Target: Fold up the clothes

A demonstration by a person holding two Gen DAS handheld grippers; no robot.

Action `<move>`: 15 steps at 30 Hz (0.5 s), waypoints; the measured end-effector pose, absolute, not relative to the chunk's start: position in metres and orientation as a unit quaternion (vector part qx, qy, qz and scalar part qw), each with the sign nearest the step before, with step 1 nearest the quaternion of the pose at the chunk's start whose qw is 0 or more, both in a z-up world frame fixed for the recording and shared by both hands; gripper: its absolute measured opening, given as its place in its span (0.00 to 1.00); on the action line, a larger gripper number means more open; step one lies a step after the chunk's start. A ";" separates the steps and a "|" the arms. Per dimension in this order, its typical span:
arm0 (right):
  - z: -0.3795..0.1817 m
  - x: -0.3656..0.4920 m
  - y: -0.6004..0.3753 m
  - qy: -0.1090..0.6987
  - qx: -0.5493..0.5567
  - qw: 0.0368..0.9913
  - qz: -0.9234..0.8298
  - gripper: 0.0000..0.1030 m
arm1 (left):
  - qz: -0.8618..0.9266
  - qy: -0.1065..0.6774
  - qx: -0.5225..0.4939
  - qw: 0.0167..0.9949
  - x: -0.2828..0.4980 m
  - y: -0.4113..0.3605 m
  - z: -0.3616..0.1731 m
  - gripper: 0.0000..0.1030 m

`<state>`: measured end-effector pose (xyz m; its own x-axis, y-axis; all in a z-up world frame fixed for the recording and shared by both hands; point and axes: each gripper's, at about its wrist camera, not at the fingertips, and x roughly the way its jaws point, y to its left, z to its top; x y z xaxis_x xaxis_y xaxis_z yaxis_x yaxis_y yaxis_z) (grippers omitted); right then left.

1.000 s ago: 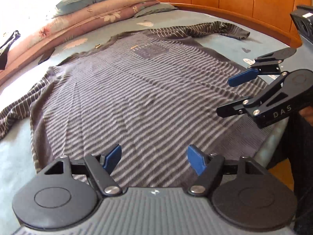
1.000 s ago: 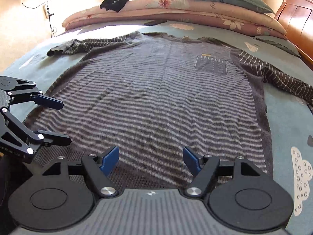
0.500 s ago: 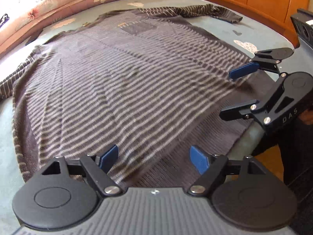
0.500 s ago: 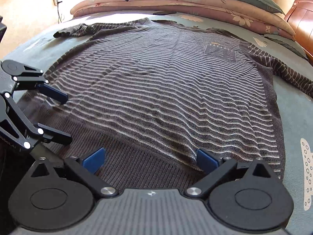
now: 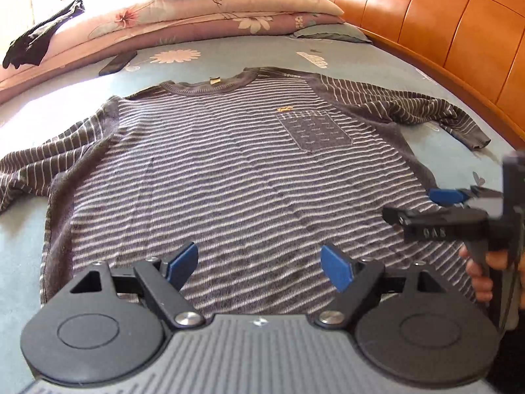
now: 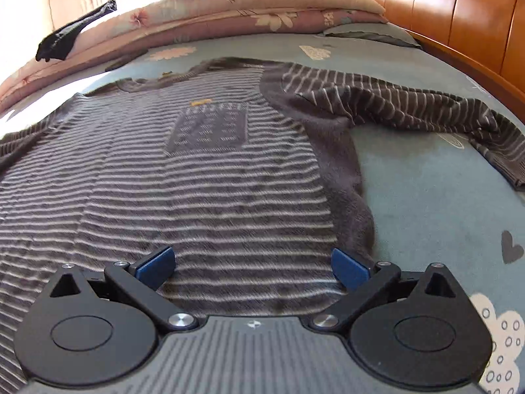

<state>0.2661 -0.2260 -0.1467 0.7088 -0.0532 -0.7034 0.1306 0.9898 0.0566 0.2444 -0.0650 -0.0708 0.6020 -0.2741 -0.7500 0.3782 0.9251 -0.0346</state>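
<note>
A: Striped sweater [image 5: 229,177], where is it?
B: Flat on the blue bedsheet [image 5: 377,62], front up, neck toward the pillows [image 5: 213,10]. Chest pocket [image 5: 313,128] showing. Both sleeves out to the sides; the right sleeve [image 6: 410,108] is rumpled and bends back toward the near edge of the bed.
A: Left gripper [image 5: 259,262]?
B: Over the hem area, blue pads spread apart, nothing between them but the fabric lying below. Can't tell whether the tips touch the knit.
A: Right gripper [image 6: 252,262]?
B: Low over the sweater's right side, near its grey side edge. Pads spread wide, not pinching anything. In the left view it sits at the sweater's right edge with a hand [image 5: 485,269] on the handle.
A: Anything else?
B: Wooden headboard [image 5: 459,26] on the right, black garment [image 5: 39,39] draped on the folded quilts, dark phone-like slab [image 5: 118,63] on the sheet near the collar. Sheet has flower, cloud and heart prints.
</note>
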 end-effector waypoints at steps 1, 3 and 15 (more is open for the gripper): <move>-0.148 0.256 -0.228 0.369 0.049 0.927 -0.049 1.00 | -0.189 0.404 0.077 0.891 0.254 -0.076 -0.066 0.79; -0.146 0.242 -0.233 0.354 0.070 0.932 -0.037 1.00 | -0.203 0.397 0.115 0.888 0.278 -0.109 -0.056 0.79; -0.139 0.227 -0.312 0.297 0.156 0.941 -0.041 1.00 | -0.300 0.341 0.228 0.861 0.377 -0.314 -0.092 0.80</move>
<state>0.2265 -0.3124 -0.1394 0.8207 0.0157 -0.5711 0.1699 0.9477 0.2703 0.3770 -0.3136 -0.0918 0.5879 -0.3612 -0.7238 0.6721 0.7160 0.1886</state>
